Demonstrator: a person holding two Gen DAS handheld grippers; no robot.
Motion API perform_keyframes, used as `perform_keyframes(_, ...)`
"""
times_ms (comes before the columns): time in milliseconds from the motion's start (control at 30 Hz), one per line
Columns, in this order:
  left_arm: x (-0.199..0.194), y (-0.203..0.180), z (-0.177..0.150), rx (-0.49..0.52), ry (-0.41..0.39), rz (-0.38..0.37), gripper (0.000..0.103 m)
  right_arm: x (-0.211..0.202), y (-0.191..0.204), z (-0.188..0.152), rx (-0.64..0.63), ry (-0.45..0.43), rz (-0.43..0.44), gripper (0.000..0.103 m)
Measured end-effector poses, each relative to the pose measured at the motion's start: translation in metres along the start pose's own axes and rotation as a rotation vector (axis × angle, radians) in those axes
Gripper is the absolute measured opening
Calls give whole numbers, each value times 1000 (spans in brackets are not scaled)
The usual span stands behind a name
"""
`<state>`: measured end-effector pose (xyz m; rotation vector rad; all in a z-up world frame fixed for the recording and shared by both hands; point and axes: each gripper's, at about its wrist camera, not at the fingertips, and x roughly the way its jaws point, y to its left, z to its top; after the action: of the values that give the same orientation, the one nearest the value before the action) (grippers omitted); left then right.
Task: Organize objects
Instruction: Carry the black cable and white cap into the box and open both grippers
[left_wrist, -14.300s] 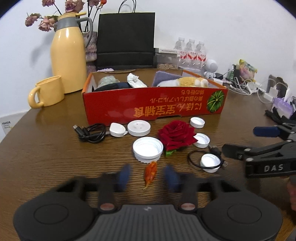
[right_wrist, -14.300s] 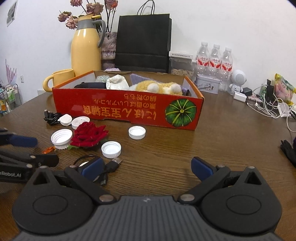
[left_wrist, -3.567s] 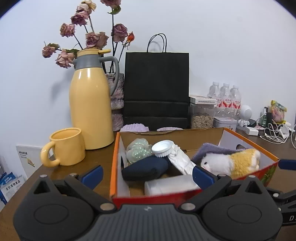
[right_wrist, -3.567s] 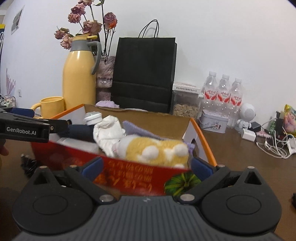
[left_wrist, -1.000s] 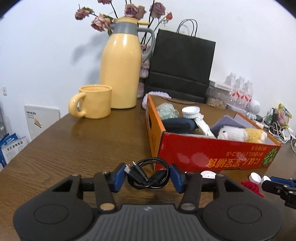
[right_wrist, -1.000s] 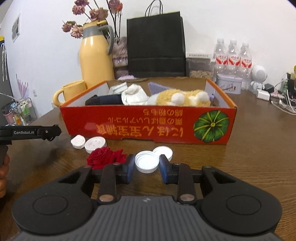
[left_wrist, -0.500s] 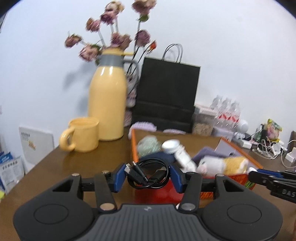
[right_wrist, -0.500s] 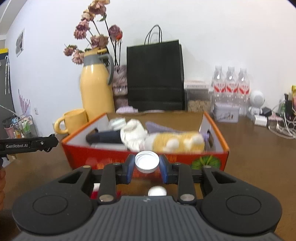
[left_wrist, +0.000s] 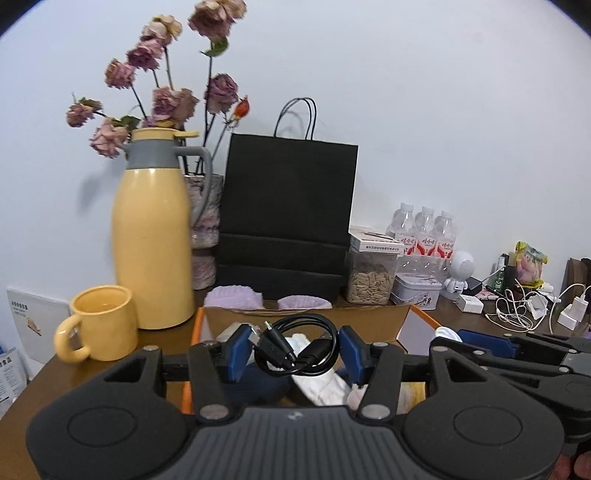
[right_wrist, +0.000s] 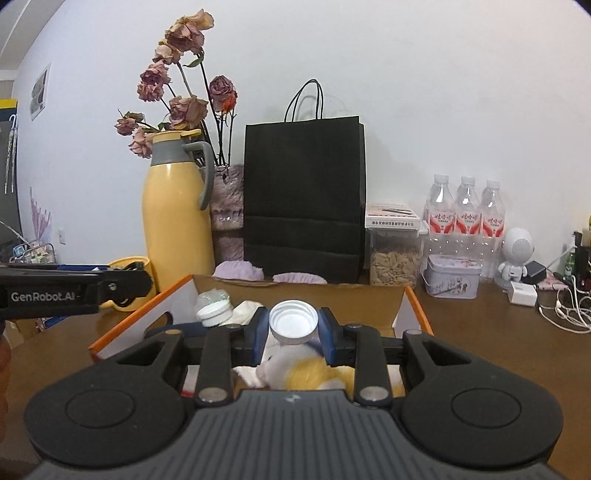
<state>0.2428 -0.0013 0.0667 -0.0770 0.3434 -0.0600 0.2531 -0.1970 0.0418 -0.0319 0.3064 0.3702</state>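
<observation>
My left gripper (left_wrist: 295, 352) is shut on a coiled black cable (left_wrist: 297, 345) and holds it over the orange cardboard box (left_wrist: 306, 318). My right gripper (right_wrist: 293, 332) is shut on a white bottle cap (right_wrist: 293, 322), held above the same box (right_wrist: 295, 290). Inside the box lie a yellow-white plush toy (right_wrist: 306, 371), a white cloth (right_wrist: 245, 309), a dark pouch (left_wrist: 260, 382) and a small white-capped jar (right_wrist: 214, 314). The right gripper's arm (left_wrist: 517, 350) shows at the right of the left wrist view. In the right wrist view the left gripper's arm (right_wrist: 74, 286) reaches in from the left.
Behind the box stand a yellow thermos (left_wrist: 153, 236) with dried roses, a yellow mug (left_wrist: 99, 323), a black paper bag (left_wrist: 288, 218), a seed jar (left_wrist: 371, 275), a tin (left_wrist: 415, 297) and water bottles (left_wrist: 424, 236). Chargers and white cables (left_wrist: 517, 306) clutter the right side of the wooden table (right_wrist: 498, 339).
Both grippers rose from the tabletop and moved forward over the box, the left carrying the black cable and the right carrying the white cap. The loose lids and the red rose dropped out of view.
</observation>
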Motion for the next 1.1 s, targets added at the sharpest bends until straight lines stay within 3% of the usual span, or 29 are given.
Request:
perform_keyframes(367,66,-11,11,10,31,3,50,50,-23,4,-2,26,-19,29)
perform_keyframes(700,97,-12,11,54,55,16,54,85,-33,0,-15,94,-9,30)
perform_keyframes(733,99,-12,10,58,56,21,64,87,-33,-1,-20,103,-13,38)
perform_keyframes(767,99,-11,9,57,51,26,82,89,-33,-1,-29,114,-24,45)
perform_keyframes(833,99,-8,8,54,36,40,103,91,-32,-3,-43,116,-42,77)
perform_keyframes(933,98,-4,8,37,21,59,103,90,-32,-5,-49,118,-46,101)
perform_keyframes(1100,98,0,9,20,26,66,103,87,-33,-5,-42,110,-39,103)
